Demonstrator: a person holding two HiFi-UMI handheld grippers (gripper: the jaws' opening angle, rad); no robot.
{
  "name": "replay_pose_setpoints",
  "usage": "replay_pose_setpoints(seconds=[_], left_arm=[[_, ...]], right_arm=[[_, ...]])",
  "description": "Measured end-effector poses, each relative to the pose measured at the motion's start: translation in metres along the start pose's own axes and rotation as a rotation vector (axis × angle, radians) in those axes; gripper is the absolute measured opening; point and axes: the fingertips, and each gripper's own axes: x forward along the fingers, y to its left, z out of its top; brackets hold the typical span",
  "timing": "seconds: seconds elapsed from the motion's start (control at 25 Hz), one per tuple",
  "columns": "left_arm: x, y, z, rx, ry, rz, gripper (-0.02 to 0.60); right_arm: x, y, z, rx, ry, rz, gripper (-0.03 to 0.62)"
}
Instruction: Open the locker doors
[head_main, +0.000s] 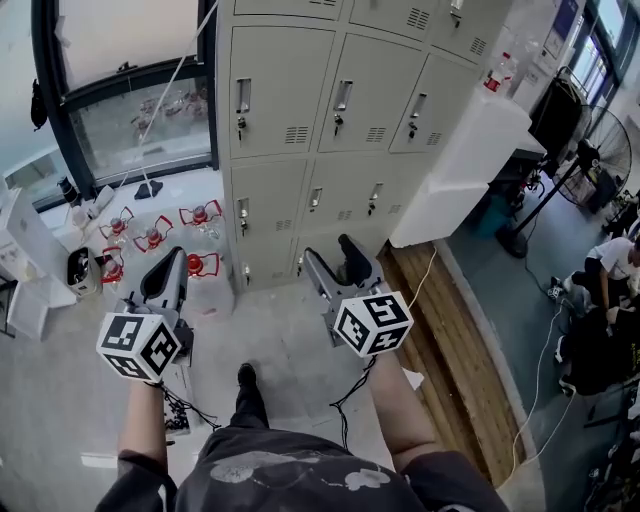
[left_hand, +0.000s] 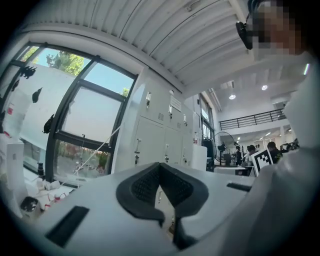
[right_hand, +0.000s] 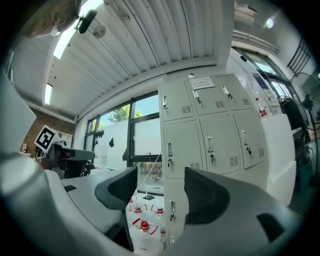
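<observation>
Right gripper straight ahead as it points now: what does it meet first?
Most likely the lower left locker door, near its handle, framed between the jaws of the open right gripper. Nothing shows in between, though depth is unclear.

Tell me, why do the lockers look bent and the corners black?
Head view: the wide lens makes the lockers lean outward. Right gripper view: fisheye bows them, and the corners go black. Left gripper view: same black ring, with a bright window.

Locker doors (head_main: 281, 90) — pale grey, vented, all shut, keys in locks — grid of compartments beside window.
</observation>
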Motion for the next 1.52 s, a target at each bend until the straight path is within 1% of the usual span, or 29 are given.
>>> replay_pose_setpoints(seconds=[0.12, 0.24, 0.4, 0.64, 0.88, 1.04, 1.2, 1.36, 1.52], left_arm=[[0.036, 0.018, 0.029, 0.026, -0.056, -0.03, 0.008], [0.074, 0.039, 0.059, 0.044, -0.122, -0.061, 0.008], [0.122, 0.068, 0.097, 0.086, -0.174, -0.087, 0.008], [0.182, 0.118, 0.154, 0.132, -0.238, -0.082, 0.008], [0.22, 0.163, 0.193, 0.166, -0.288, -0.052, 0.008], [0.244, 0.173, 0.21, 0.215, -0.298, -0.064, 0.008], [0.261, 0.172, 0.222, 0.268, -0.308, -0.069, 0.008], [0.276, 0.176, 0.236, 0.233, -0.319, -0.04, 0.008], [0.288, 0.179, 0.259, 0.204, -0.342, -0.001, 0.008]], right_arm=[[0.042, -0.008, 0.029, -0.019, -0.049, 0.015, 0.293], [0.091, -0.013, 0.061, -0.077, -0.097, 0.03, 0.293], [0.153, -0.015, 0.105, -0.12, -0.168, 0.052, 0.293], [0.237, -0.019, 0.168, -0.187, -0.25, 0.081, 0.293], [0.306, -0.012, 0.223, -0.19, -0.361, 0.096, 0.291], [0.337, -0.006, 0.254, -0.215, -0.414, 0.109, 0.291], [0.358, -0.007, 0.273, -0.247, -0.432, 0.12, 0.291], [0.373, -0.014, 0.294, -0.279, -0.437, 0.132, 0.291], [0.388, -0.017, 0.322, -0.288, -0.458, 0.161, 0.291]])
